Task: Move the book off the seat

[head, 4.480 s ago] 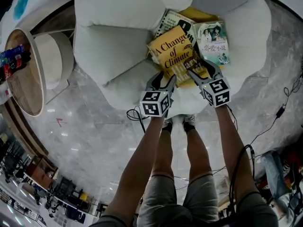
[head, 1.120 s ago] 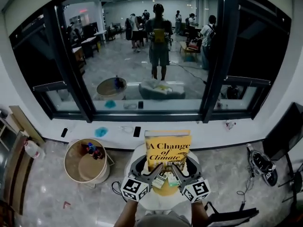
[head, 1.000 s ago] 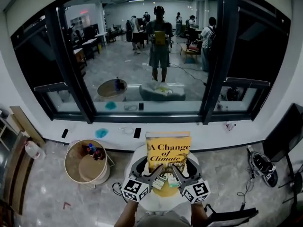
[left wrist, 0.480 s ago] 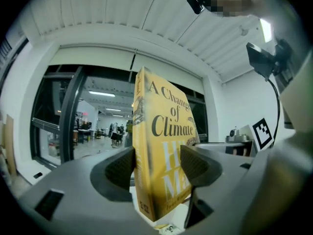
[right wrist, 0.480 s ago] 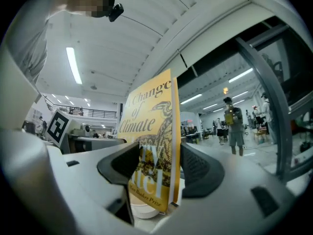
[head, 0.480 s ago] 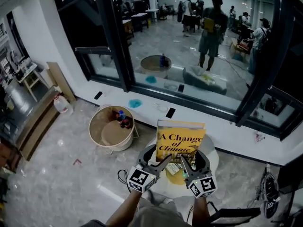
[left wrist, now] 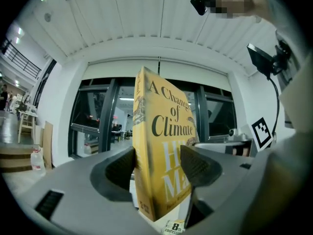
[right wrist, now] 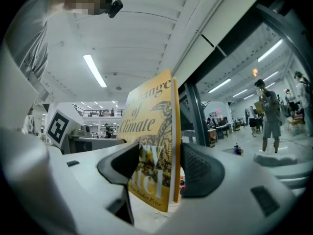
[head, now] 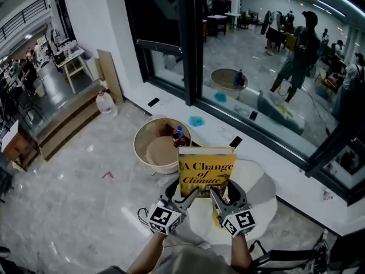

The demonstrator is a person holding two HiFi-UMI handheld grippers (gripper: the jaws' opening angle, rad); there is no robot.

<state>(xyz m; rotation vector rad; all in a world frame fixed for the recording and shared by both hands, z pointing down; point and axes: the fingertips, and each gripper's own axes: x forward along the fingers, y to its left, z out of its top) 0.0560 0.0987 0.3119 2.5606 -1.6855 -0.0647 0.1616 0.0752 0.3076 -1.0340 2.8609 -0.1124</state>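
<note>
Nearest, the left gripper point(head: 190, 195) and right gripper point(head: 215, 195) each pinch the yellow book point(head: 206, 171) by a lower corner, fingers pressed on both covers. The book stands upright, its cover reading "A Change of Climate", held over the white seat point(head: 258, 194). Beyond the book's left edge sits a round tub point(head: 153, 152) holding bottles.

Book point(head: 206, 172) lifted off seat point(head: 258, 203), now upright; view swung left, tub point(head: 161, 147) nearer it
</note>
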